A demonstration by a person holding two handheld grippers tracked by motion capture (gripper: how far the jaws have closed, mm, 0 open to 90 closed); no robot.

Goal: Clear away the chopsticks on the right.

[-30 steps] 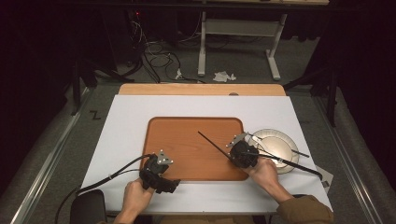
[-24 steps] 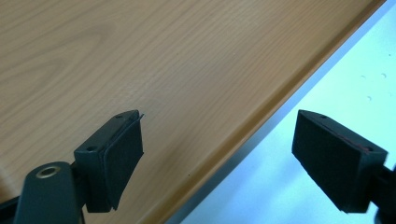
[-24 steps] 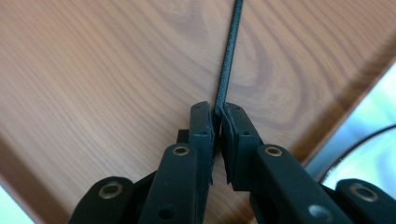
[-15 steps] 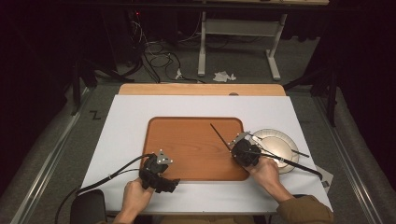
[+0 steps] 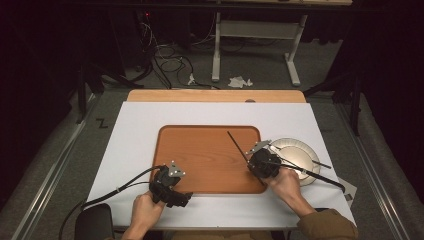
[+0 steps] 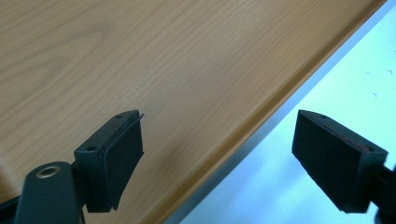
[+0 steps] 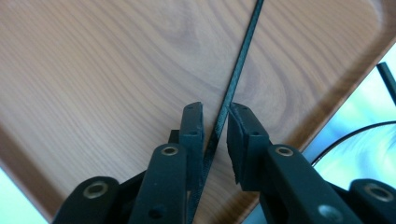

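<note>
The right gripper (image 7: 215, 122) had just been opening its jaws around a black chopstick (image 7: 236, 74) — the stick stood between the pads, one pad barely off it. Loosed at that slant, it could roll or slide across the tray (image 5: 200, 155) toward the rim, since nothing checked it. Its long axis ran from the jaws up and away over the tray, the far tip near mid-tray. The left gripper (image 6: 217, 154) stood wide open and empty over the tray's near edge. A second chopstick (image 5: 312, 173) lay across the plate (image 5: 300, 150).

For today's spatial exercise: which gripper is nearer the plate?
Right. The right gripper sits at the plate's left edge, over the tray's right end; the left gripper is at the tray's near-left corner.
</note>
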